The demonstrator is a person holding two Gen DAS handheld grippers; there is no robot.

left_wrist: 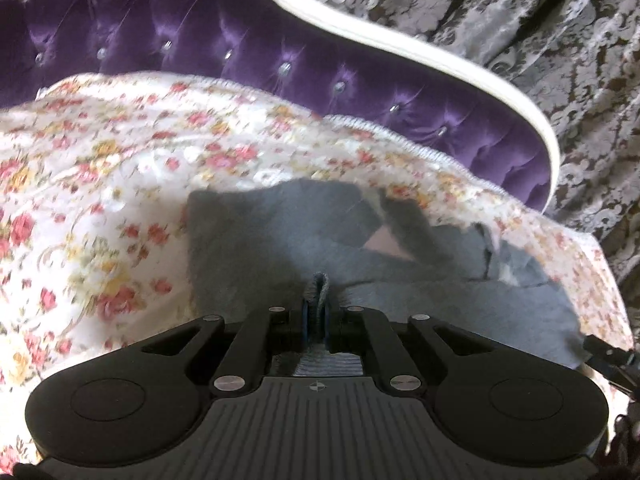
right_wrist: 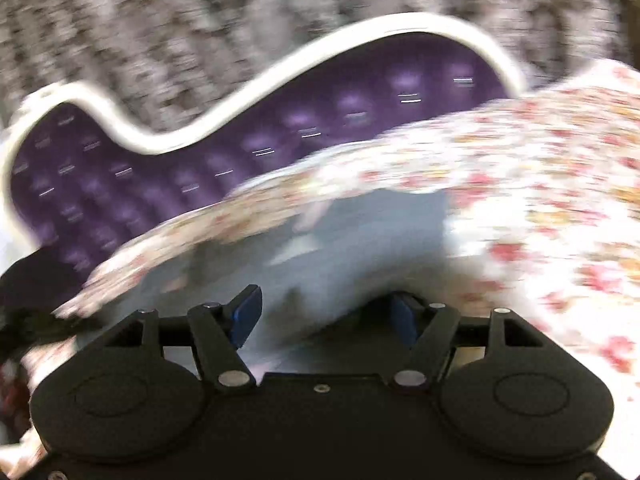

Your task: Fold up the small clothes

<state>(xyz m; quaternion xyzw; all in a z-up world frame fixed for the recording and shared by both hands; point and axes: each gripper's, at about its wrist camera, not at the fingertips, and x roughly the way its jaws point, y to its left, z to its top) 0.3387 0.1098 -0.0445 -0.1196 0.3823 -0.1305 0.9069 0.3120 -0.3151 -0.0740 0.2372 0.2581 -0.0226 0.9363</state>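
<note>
Garment (left_wrist: 280,240) flat on floral bedspread (left_wrist: 100,184) for folding; my left gripper (left_wrist: 316,316) jaws clamped on pinched edge, anchoring it; right gripper (right_wrist: 326,316) jaws apart over cloth, gripping nothing.

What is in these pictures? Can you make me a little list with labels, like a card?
place: bed with a floral bedspread and a purple tufted headboard
behind: patterned grey curtain
clothing: small grey garment, rumpled, lying on the bedspread
left gripper: shut, pinching a fold of the garment
right gripper: jaws apart, right over the garment, not gripping it
right wrist picture: blurred
fold: not finished
</note>
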